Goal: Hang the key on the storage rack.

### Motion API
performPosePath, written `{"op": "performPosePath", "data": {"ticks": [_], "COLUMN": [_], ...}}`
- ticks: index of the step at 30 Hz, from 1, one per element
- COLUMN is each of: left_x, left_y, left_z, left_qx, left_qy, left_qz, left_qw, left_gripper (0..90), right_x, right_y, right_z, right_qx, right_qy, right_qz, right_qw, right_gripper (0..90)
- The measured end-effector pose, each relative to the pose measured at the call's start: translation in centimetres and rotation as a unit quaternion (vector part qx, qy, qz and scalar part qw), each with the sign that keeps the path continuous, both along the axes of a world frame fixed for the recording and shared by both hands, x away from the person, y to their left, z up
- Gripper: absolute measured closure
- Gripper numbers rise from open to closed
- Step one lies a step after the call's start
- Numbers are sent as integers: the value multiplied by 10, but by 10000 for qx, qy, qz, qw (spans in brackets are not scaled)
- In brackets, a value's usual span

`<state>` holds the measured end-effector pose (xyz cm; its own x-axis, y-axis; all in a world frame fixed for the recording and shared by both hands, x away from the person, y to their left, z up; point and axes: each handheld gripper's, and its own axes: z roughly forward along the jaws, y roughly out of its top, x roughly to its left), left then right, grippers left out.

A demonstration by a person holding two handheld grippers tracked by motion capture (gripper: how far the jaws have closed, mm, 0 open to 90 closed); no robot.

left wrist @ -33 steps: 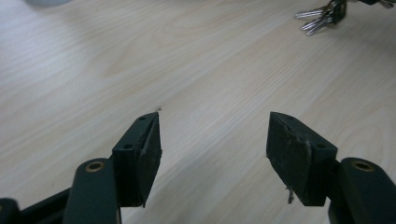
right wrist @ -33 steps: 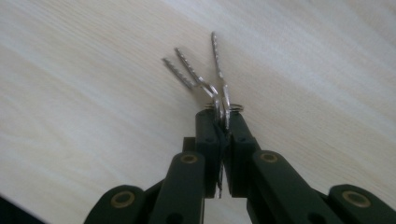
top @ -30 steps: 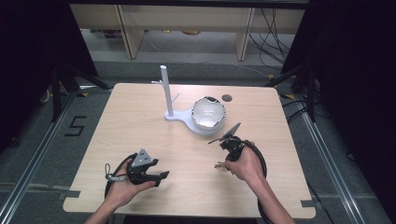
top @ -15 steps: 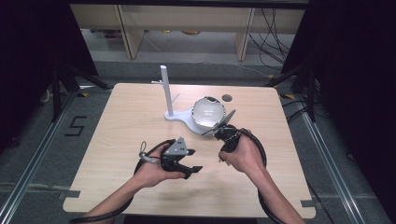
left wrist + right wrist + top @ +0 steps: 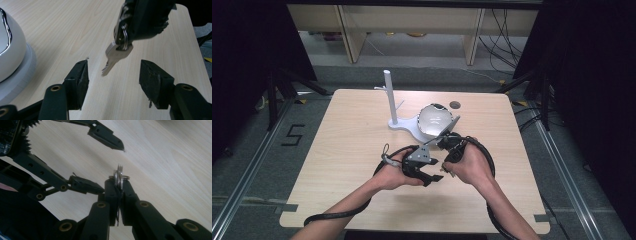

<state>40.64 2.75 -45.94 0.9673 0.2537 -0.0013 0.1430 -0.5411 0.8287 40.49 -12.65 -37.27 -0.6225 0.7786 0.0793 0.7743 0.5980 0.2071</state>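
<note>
The key [image 5: 115,56] hangs from a ring [image 5: 124,40] clamped between the clenched fingers of the right gripper [image 5: 119,185]. In the left gripper view the key blade points down and to the left, suspended above the surface [image 5: 75,30] and not touching it. The key lies in the gap between the two fingers [image 5: 80,77] of the left gripper [image 5: 113,77], nearer their tips than their roots, with clear space on both sides; neither pad touches it. The left gripper is released, and its fingers have just been closing in with the key between them.

In the right gripper view the ring and key head stand on edge just above the fingertips [image 5: 111,187], with the left gripper's spread fingers [image 5: 107,138] beyond.

In the high view both grippers meet near the middle of the surface, left gripper [image 5: 432,172] just beside right gripper [image 5: 439,150]. Behind them stands a white dome [image 5: 434,120] on a base with an upright post [image 5: 389,97].
</note>
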Motion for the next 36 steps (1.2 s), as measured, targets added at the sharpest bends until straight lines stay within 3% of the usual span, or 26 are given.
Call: {"op": "performPosePath", "data": {"ticks": [3, 6, 12, 13, 15, 16, 17, 22, 23, 28, 29, 30, 32, 34, 35, 36], "left_x": [0, 1, 3, 4, 4, 4, 4, 6, 7, 6, 4, 4, 6, 4, 4, 4], "left_y": [-2, -3, -5, -5, -5, -5, -4, -4, -4, -3, -2, -2, 0, 1, 2, 2], "left_z": [1, 0, -2, -3, -2, -2, -2, -1, -1, 0, 0, 0, 3, 6, 9, 9], "left_qx": [-79, -29, -134, -123, -114, -114, -107, -94, -138, -123, -89, -89, 37, 250, 363, 363], "left_qy": [73, 86, -28, -14, -128, -128, 21, -74, -179, -124, 61, 61, -118, -140, -281, -281], "left_qz": [-133, -306, -636, -740, -760, -760, -799, -861, -896, -922, -927, -927, -894, -924, -878, -878], "left_qw": [9999, 9995, 9979, 9972, 9970, 9970, 9967, 9962, 9957, 9956, 9956, 9956, 9959, 9953, 9951, 9951], "left_gripper": [399, 412, 513, 532, 575, 596, 613, 691, 710, 826, 844, 848, 849, 851, 852, 852], "right_x": [-2, -3, -3, -3, -5, -5, -6, -7, -8, -9, -8, -9, -9, -8, -9, -9], "right_y": [2, 4, 5, 4, 5, 5, 4, 4, 4, 3, 3, 3, 4, 3, 4, 4], "right_z": [0, 1, 3, 3, 3, 3, 3, 4, 4, 6, 6, 5, 5, 3, 3, 3], "right_qx": [16, 47, 56, 76, 80, 80, 100, 135, 169, 112, 148, 182, 209, 257, 284, 284], "right_qy": [20, 52, 135, 32, 58, 58, 62, 77, 87, 114, 113, 139, 119, 60, 98, 98], "right_qz": [-18, 11, 146, 197, 162, 162, 151, 148, 126, 101, 182, 173, 183, 335, 288, 288], "right_qw": [10000, 10000, 9998, 9998, 9998, 9998, 9998, 9998, 9997, 9998, 9997, 9996, 9995, 9991, 9991, 9991], "right_gripper": [867, 867, 867, 867, 867, 867, 867, 867, 867, 867, 867, 866, 866, 866, 866, 866]}}
